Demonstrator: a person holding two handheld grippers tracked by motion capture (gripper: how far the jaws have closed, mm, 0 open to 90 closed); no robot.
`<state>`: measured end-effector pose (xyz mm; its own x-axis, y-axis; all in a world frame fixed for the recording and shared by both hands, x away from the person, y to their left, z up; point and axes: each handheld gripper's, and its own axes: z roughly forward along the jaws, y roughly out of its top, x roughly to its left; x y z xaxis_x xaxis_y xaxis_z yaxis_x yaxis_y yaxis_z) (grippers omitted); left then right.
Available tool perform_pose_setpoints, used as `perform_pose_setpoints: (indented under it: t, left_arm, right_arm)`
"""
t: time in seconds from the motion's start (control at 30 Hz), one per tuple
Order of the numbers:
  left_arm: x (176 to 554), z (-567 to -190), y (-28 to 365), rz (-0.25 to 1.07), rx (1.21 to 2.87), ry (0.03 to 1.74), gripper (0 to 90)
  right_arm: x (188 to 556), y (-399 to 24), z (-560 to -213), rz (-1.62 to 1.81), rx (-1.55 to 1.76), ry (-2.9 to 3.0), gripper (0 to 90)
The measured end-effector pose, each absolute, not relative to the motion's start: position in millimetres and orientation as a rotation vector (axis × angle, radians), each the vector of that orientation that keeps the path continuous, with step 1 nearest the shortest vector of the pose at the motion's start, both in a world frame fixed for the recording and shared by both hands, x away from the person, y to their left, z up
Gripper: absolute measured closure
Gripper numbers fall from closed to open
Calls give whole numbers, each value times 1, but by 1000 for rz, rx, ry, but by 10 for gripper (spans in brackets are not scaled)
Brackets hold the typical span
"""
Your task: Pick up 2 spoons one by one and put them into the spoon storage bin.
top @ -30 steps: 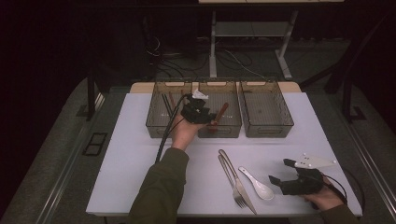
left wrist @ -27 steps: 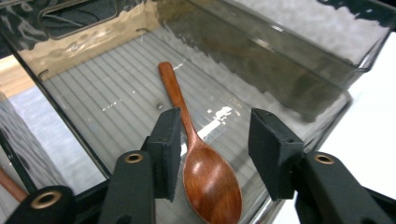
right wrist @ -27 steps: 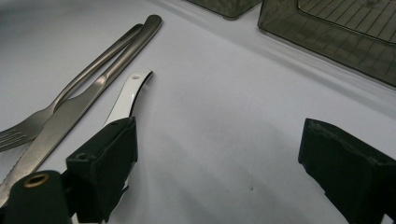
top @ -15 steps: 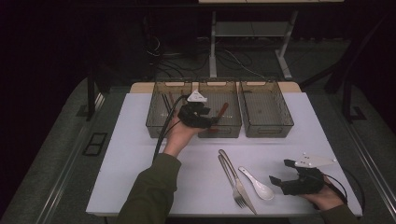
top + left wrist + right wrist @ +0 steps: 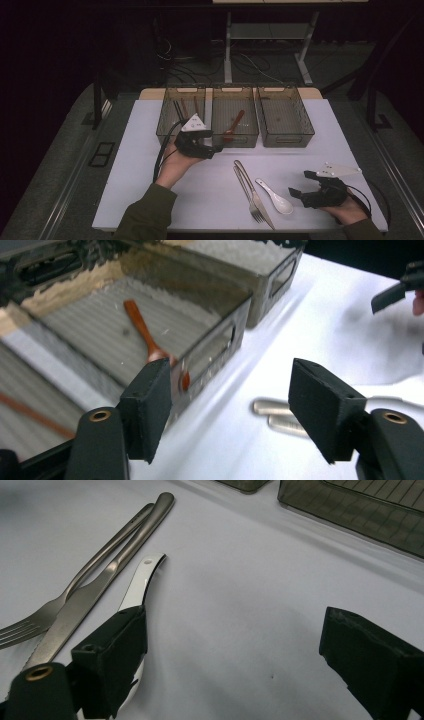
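Since a second ago my left gripper (image 5: 216, 149) has drawn back from the middle bin (image 5: 235, 134) toward frame centre, jaws just opening, empty; the brown spoon (image 5: 234, 125) lies dropped inside. Left gripper view: that spoon (image 5: 147, 337) sits upper left. Right gripper view: right gripper (image 5: 240, 655) spread, white spoon (image 5: 140, 582) beside its left jaw, ready.

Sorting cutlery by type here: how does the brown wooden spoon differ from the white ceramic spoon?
The brown wooden spoon lies inside the middle clear bin; the white ceramic spoon lies loose on the white table. The wooden one is dark and slim with a straight handle; the ceramic one is pale, shorter and broader in the bowl. Both are spoons lying flat, and neither is gripped.
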<state>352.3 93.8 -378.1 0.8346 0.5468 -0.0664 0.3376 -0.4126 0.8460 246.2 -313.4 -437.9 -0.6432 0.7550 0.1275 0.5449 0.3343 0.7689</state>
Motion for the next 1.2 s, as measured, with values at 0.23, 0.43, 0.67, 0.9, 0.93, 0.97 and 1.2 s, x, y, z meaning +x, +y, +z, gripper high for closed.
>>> perform_pose_setpoints:
  t: [0.23, 0.43, 0.67, 0.9, 0.93, 0.97, 1.2]
  left_arm:
    - [332, -395, 118, 288, 2064, 661, 283]
    - [315, -404, 138, 270, 2047, 670, 221]
    - [293, -414, 151, 255, 2038, 659, 138]
    - [277, -424, 159, 250, 2025, 663, 59]
    - [275, -425, 160, 258, 2026, 662, 46]
    - [273, -426, 161, 256, 2026, 668, 31]
    - [265, -432, 166, 247, 2044, 704, 0]
  right_arm:
    - [245, -312, -438, 1176, 1168, 2359, 122]
    - [244, -312, -436, 1162, 1168, 2372, 121]
    - [242, -310, -433, 1121, 1148, 2389, 119]
    - [242, -308, -430, 1133, 1171, 2410, 119]
    - [241, -307, -430, 1140, 1163, 2418, 119]
    - [240, -306, -429, 1149, 1157, 2419, 119]
    - [239, -302, -427, 1182, 1162, 2440, 127]
